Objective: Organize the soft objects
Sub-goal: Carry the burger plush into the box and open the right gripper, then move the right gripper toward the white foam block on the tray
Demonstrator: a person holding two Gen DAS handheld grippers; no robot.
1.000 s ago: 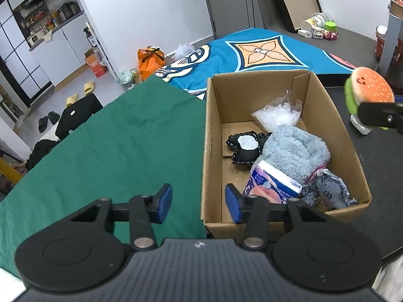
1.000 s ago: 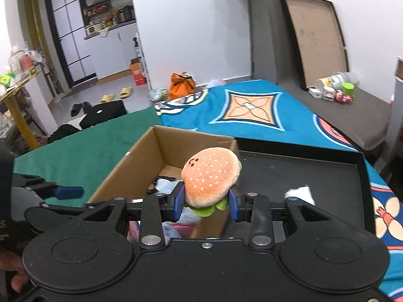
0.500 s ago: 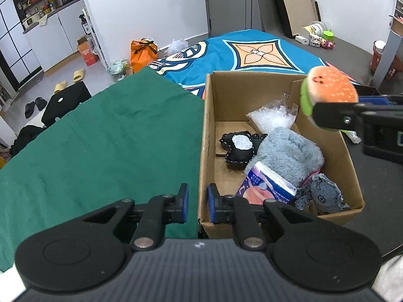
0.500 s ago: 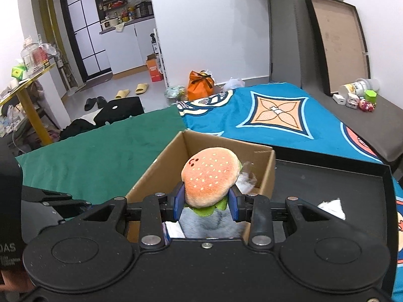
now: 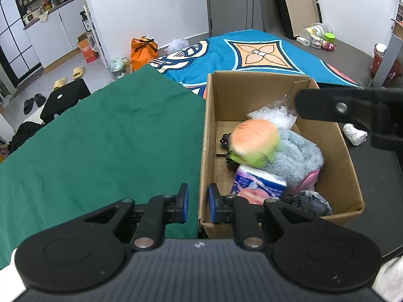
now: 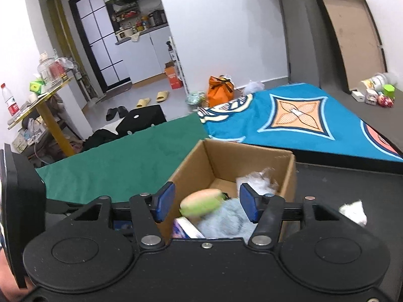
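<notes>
A cardboard box (image 5: 350, 176) holds a fluffy blue soft item (image 5: 299, 156), a tissue pack (image 5: 257, 185), a grey sock (image 5: 312, 202), a black item and a clear plastic bag (image 5: 272, 114). A plush hamburger (image 5: 254, 143), motion-blurred, is inside the box on the blue item; it also shows in the right wrist view (image 6: 201, 202). My right gripper (image 6: 206, 202) is open above the box, the hamburger free below it. My left gripper (image 5: 198, 202) straddles the box's near left wall (image 5: 204, 151), its jaws a narrow gap apart on that wall.
The box (image 6: 226, 158) stands between a green cloth (image 5: 100, 138) on the left and a black tray surface (image 5: 377, 188) on the right. A crumpled white tissue (image 5: 355, 133) lies on the black surface. A blue patterned blanket (image 5: 252, 52) lies behind.
My right gripper opened and let go of the hamburger, which dropped into the box. My left gripper closed in on the box's near wall over the last second.
</notes>
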